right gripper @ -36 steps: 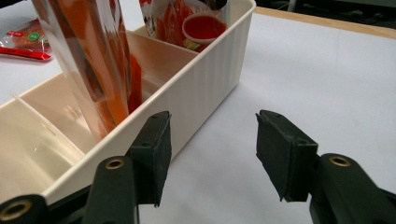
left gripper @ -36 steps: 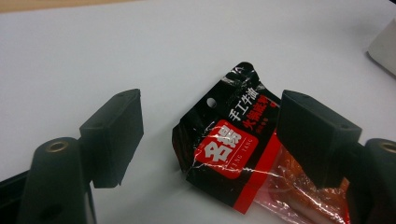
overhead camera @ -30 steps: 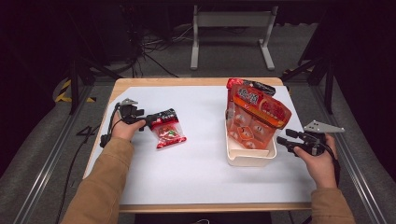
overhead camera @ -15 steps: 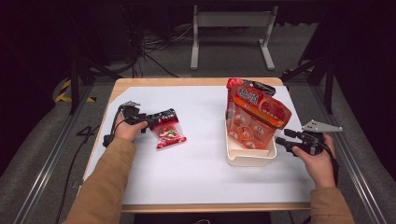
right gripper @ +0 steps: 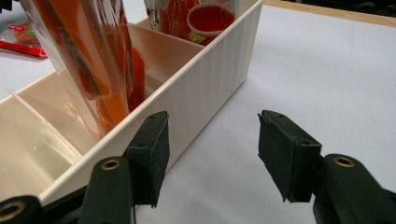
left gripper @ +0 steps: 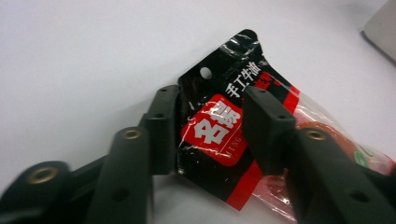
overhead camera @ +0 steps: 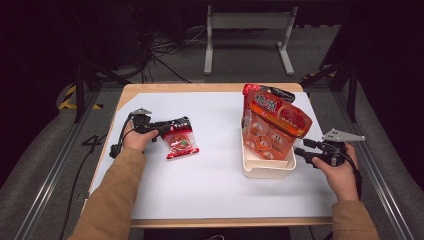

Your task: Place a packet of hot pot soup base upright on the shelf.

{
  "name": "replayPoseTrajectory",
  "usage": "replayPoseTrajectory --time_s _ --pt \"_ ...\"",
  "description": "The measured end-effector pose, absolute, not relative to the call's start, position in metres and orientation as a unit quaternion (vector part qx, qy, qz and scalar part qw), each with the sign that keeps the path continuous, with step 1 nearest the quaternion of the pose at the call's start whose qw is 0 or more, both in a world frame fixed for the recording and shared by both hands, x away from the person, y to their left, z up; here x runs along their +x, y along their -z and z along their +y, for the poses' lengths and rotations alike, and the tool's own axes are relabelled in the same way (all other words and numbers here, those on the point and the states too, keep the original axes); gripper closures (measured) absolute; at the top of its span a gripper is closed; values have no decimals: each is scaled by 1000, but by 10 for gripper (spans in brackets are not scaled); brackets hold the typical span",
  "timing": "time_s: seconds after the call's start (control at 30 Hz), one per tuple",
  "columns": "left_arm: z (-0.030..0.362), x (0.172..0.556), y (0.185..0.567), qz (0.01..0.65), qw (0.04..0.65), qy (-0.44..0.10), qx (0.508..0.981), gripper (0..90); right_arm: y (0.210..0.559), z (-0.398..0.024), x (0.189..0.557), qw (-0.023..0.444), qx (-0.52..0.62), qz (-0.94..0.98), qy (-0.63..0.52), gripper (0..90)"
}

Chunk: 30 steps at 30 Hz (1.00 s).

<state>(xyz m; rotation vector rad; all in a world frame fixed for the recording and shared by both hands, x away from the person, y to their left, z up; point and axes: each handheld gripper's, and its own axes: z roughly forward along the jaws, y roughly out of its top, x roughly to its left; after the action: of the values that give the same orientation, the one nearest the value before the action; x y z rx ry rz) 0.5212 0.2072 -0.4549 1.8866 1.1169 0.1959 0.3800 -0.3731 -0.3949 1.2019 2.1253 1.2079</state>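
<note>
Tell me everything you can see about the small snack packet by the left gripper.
The small snack packet is a glossy plastic pouch with a black header, a punched hang hole, white Chinese characters and a red label; its lower part is clear with red trim, showing something red inside. It lies flat on the white table cover, left of the white bin. The left gripper straddles its header, jaws apart on either side.
</note>
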Motion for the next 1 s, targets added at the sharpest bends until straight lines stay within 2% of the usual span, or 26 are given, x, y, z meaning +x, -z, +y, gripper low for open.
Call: replayPoseTrajectory --time_s 0.03,0.07,0.17,0.3,0.73,1.0 --pt "207 521 455 451 449 -86 767 616 395 -373 380 207 432 763 -434 436" --pt "205 521 455 449 448 -87 768 702 395 -374 380 206 433 762 -435 436" --pt "205 520 455 447 444 -90 771 809 395 -374 380 206 433 762 -435 436" --pt "205 520 454 447 442 -93 772 874 395 -374 379 205 433 762 -436 437" --pt "210 513 439 443 471 -89 758 897 394 -375 379 207 433 761 -436 445" --pt "211 500 419 422 495 -105 753 897 394 -377 378 209 435 760 -435 453"
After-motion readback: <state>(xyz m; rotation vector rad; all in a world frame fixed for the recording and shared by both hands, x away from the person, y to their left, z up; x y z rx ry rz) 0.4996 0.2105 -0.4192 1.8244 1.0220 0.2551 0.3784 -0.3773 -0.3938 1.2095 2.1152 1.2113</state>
